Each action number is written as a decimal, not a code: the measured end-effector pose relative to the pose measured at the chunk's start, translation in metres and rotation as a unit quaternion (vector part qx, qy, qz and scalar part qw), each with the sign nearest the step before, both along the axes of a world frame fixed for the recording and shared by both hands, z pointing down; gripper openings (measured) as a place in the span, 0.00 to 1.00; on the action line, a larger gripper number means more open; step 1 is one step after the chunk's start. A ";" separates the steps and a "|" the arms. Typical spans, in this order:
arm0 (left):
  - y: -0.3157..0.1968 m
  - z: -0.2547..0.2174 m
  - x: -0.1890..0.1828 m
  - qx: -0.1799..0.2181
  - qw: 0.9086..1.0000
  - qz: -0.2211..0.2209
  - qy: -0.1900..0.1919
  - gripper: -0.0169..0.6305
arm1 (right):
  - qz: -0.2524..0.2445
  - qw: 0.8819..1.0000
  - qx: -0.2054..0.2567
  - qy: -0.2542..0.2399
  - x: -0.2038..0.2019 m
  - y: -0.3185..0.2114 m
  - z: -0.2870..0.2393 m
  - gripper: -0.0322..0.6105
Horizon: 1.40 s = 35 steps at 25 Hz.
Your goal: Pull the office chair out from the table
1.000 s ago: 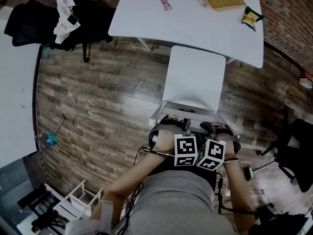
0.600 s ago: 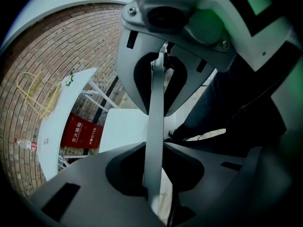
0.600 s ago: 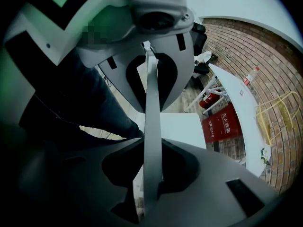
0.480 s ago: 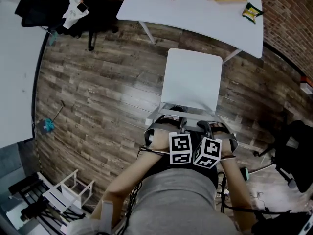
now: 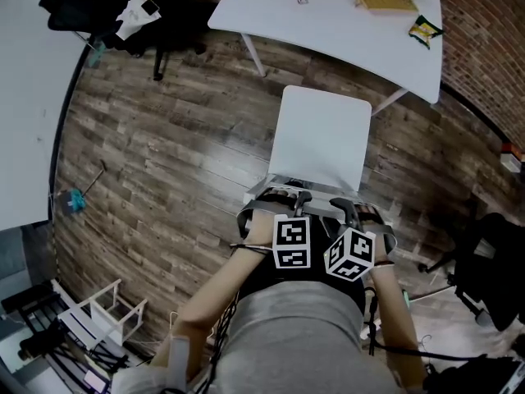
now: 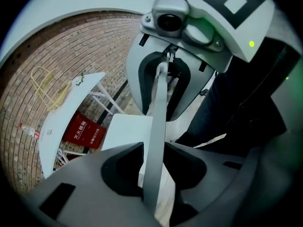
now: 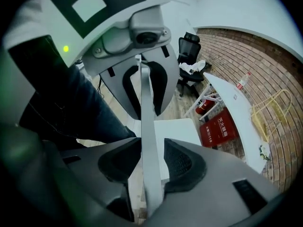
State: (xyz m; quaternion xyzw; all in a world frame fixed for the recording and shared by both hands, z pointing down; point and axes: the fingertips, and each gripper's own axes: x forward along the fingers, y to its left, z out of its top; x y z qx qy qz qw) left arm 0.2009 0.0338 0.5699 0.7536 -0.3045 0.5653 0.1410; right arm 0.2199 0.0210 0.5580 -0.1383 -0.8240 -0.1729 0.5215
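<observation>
**A:** Your tabletop (image 5: 328,23) lies at the far side. The office chair (image 5: 320,134) stands on the wooden floor (image 5: 164,154), with its seat clear of the tabletop's near edge and its backrest (image 5: 316,189) toward you.

**B:** Agreed, and I'd judge your pull nearly done. The shell looks thin, stiff and light, so it should follow you easily. The base is hidden under the seat, though, so you can't tell whether it will roll or drag.

**A:** Take hold on the backrest's top rim, one tool toward each corner, so the chair won't swing. That rim looks smooth, and you could slip off it.

**B:** Your left tool (image 6: 154,171) and right tool (image 7: 151,167) both straddle that rim now. Their jaws are opening and the pads are not pressing on it.
</observation>
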 end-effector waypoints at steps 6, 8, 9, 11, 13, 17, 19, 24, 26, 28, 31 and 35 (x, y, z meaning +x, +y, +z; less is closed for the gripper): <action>-0.002 -0.044 0.009 0.029 0.988 -0.066 0.139 0.27 | 0.019 0.994 -0.091 -0.059 -0.016 0.009 -0.041 0.31; -0.006 -0.065 0.005 0.049 0.978 -0.098 0.176 0.27 | 0.046 0.987 -0.127 -0.086 -0.018 0.002 -0.062 0.31; -0.009 -0.075 0.001 0.061 0.973 -0.112 0.191 0.27 | 0.063 0.983 -0.138 -0.101 -0.020 -0.005 -0.073 0.31; -0.020 -0.097 -0.010 0.095 0.960 -0.143 0.219 0.21 | 0.105 0.974 -0.147 -0.136 -0.024 -0.026 -0.096 0.31; -0.038 -0.121 -0.024 0.145 0.940 -0.183 0.248 0.13 | 0.150 0.961 -0.144 -0.183 -0.031 -0.051 -0.119 0.29; -0.068 -0.170 -0.049 0.236 0.905 -0.236 0.265 0.08 | 0.245 0.912 -0.142 -0.298 -0.041 -0.094 -0.160 0.16; -0.081 -0.191 -0.057 0.271 0.893 -0.250 0.258 0.07 | 0.289 0.875 -0.163 -0.351 -0.044 -0.108 -0.178 0.12; -0.105 -0.239 -0.072 0.352 0.847 -0.291 0.272 0.05 | 0.357 0.815 -0.133 -0.436 -0.048 -0.133 -0.216 0.09; -0.108 -0.253 -0.081 0.387 0.822 -0.319 0.270 0.05 | 0.363 0.807 -0.112 -0.453 -0.051 -0.138 -0.227 0.09; -0.111 -0.261 -0.088 0.408 0.807 -0.337 0.264 0.05 | 0.365 0.799 -0.105 -0.465 -0.055 -0.140 -0.235 0.08; -0.112 -0.262 -0.091 0.415 0.800 -0.349 0.259 0.05 | 0.365 0.796 -0.099 -0.473 -0.058 -0.140 -0.243 0.08; -0.111 -0.259 -0.097 0.415 0.794 -0.369 0.246 0.05 | 0.365 0.793 -0.101 -0.477 -0.061 -0.138 -0.247 0.07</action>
